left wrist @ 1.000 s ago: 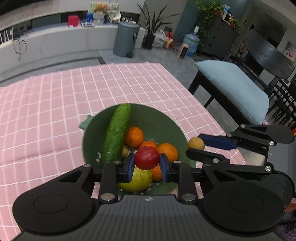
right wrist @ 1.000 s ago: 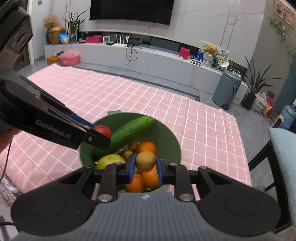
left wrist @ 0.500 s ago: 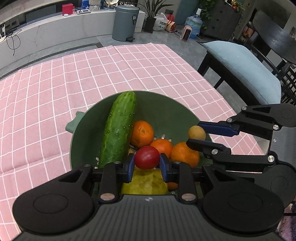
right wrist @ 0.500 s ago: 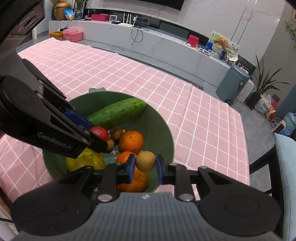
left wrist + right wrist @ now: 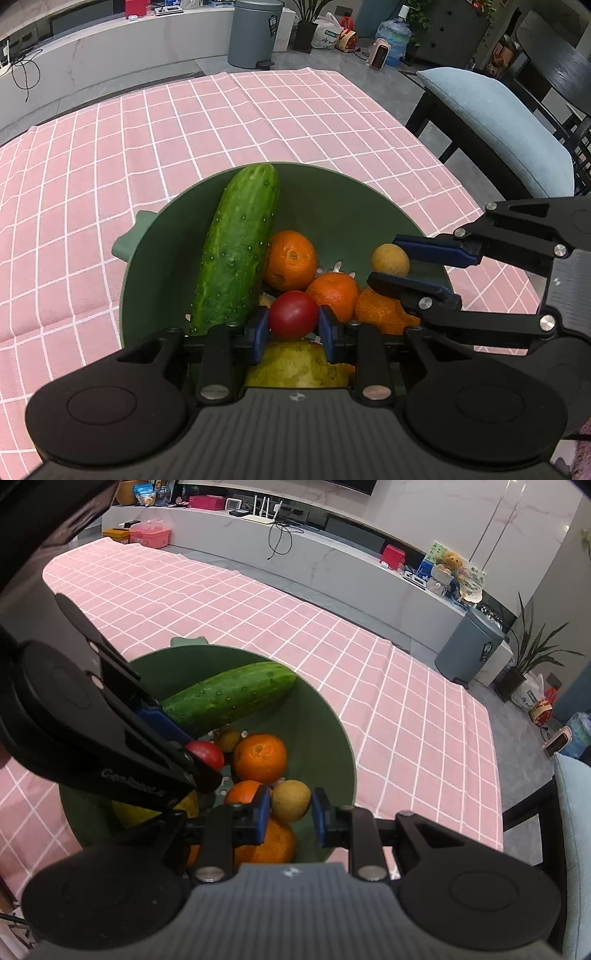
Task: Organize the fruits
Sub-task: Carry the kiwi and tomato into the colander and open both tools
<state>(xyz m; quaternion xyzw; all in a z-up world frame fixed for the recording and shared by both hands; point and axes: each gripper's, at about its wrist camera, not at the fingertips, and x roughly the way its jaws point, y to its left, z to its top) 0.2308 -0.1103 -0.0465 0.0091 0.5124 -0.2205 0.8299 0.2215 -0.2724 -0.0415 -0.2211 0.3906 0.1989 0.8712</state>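
Left tongs (image 5: 293, 328) pinch a red tomato (image 5: 293, 314) above the green bowl (image 5: 354, 206). Right tongs (image 5: 290, 814), parted slightly wider than the yellowish-brown fruit (image 5: 290, 799) between them, hover over the bowl's oranges (image 5: 260, 757) beside the cucumber (image 5: 231, 698).

Both grippers: gone lower, closer over green bowl (image 5: 354, 206).
Right gripper (image 5: 290, 810): jaws opened a bit; gap now on right side of small yellow-brown fruit (image 5: 290, 799).
Bowl: looks bigger now.
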